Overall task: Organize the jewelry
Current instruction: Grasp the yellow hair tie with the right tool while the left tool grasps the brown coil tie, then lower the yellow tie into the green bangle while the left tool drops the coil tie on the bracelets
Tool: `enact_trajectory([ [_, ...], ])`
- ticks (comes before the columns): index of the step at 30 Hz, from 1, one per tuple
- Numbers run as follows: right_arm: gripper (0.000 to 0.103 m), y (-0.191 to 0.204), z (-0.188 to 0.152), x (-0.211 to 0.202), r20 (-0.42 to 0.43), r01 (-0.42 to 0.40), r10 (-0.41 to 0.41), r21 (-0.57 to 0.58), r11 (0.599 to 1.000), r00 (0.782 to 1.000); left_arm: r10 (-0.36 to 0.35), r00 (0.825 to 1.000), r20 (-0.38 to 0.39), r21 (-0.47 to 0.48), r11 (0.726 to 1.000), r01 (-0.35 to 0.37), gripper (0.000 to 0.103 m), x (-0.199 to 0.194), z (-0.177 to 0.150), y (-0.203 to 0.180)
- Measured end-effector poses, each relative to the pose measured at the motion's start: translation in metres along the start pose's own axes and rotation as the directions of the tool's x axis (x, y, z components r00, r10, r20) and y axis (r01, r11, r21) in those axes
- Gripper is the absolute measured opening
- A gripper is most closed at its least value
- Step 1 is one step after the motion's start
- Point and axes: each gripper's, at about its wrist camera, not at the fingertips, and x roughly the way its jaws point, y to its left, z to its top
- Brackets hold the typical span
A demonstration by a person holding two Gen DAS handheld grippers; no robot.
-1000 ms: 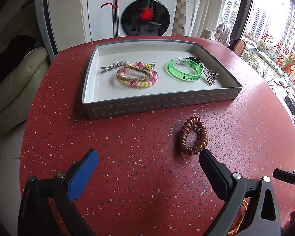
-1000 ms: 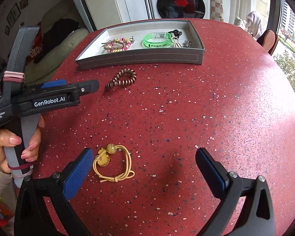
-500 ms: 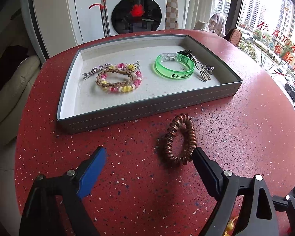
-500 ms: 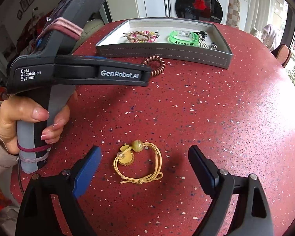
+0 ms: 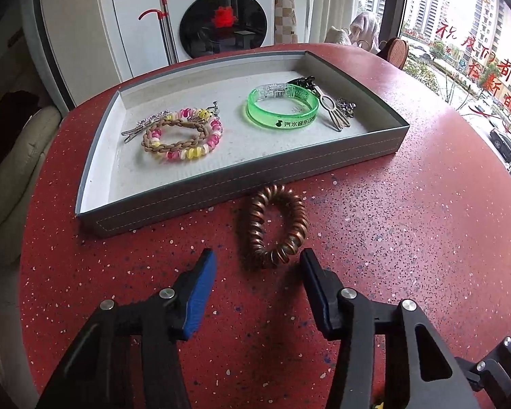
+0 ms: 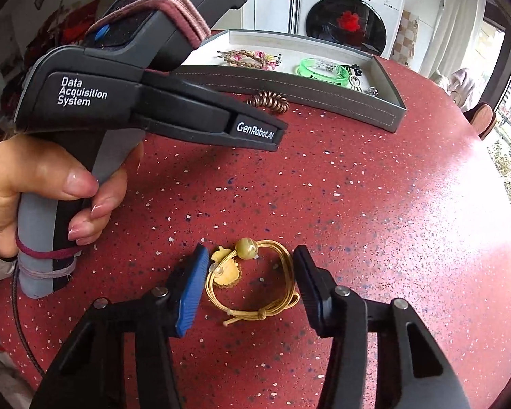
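A copper spiral hair tie [image 5: 272, 226] lies on the red table just in front of the grey tray [image 5: 242, 184]; it also shows in the right wrist view [image 6: 268, 101]. My left gripper [image 5: 258, 262] is open, its fingertips either side of the tie's near end. A yellow cord hair tie with a bead [image 6: 252, 281] lies on the table between the fingers of my right gripper [image 6: 250, 259], which is open around it. The tray holds a braided and beaded bracelet [image 5: 182, 134], a green wristband [image 5: 282, 107], a silver clip and a metal hairpin.
The left gripper's body and the hand holding it [image 6: 119, 102] fill the left of the right wrist view. The red table's round edge [image 5: 34, 204] runs at the left. A washing machine [image 5: 221, 17] stands behind the table.
Both grippers moved forward and narrowed their openings. The left now brackets the copper tie's near end; the right now brackets the yellow cord tie.
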Motion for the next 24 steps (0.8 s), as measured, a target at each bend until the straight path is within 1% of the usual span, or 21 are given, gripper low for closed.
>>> enact_trajectory([
  [1, 0.047, -0.002, 0.001, 0.001, 0.0, -0.001, 0.001, 0.004, 1.0, 1.0, -0.006, 1.0, 0.003, 0.005, 1.0, 0.006, 0.052, -0.001, 0.0, -0.001],
  [2, 0.044, -0.003, 0.001, 0.0, -0.001, -0.003, 0.003, 0.007, 1.0, 1.0, -0.006, 1.0, 0.003, 0.008, 1.0, 0.006, 0.049, -0.001, 0.0, -0.002],
  [3, 0.042, -0.002, 0.002, -0.001, -0.002, -0.001, 0.001, 0.008, 1.0, 1.0, -0.003, 1.0, 0.003, 0.01, 1.0, 0.003, 0.048, -0.001, 0.0, -0.002],
  [4, 0.038, -0.003, 0.002, 0.0, -0.002, -0.001, 0.001, 0.01, 1.0, 1.0, -0.004, 1.0, 0.005, 0.013, 1.0, 0.004, 0.035, -0.001, 0.0, -0.002],
  [5, 0.033, -0.004, 0.002, -0.001, -0.002, -0.002, 0.002, 0.014, 1.0, 1.0, -0.003, 1.0, 0.006, 0.017, 1.0, 0.003, 0.029, -0.001, 0.0, -0.003],
  [6, 0.03, -0.004, 0.002, -0.001, -0.001, -0.002, 0.002, 0.018, 1.0, 1.0, 0.004, 1.0, 0.007, 0.02, 1.0, -0.004, 0.029, -0.002, 0.0, -0.002],
  [7, 0.022, -0.005, 0.002, -0.001, 0.001, -0.001, 0.001, 0.023, 1.0, 1.0, 0.007, 1.0, 0.011, 0.019, 1.0, -0.007, 0.029, -0.002, -0.001, -0.002],
  [11, 0.022, -0.012, 0.001, -0.004, 0.011, -0.024, 0.023, 0.065, 0.998, 1.0, -0.005, 1.0, 0.028, -0.008, 1.0, 0.005, 0.029, -0.008, -0.002, 0.006],
  [15, 0.022, -0.024, 0.003, -0.01, 0.031, -0.045, 0.042, 0.105, 0.993, 0.999, -0.033, 0.998, 0.049, -0.039, 0.999, 0.035, 0.029, -0.018, -0.003, 0.015],
  [24, 0.022, -0.059, 0.01, -0.022, 0.076, -0.105, 0.09, 0.214, 0.971, 0.993, -0.062, 0.993, 0.099, -0.062, 0.996, 0.069, 0.029, -0.045, -0.004, 0.027],
])
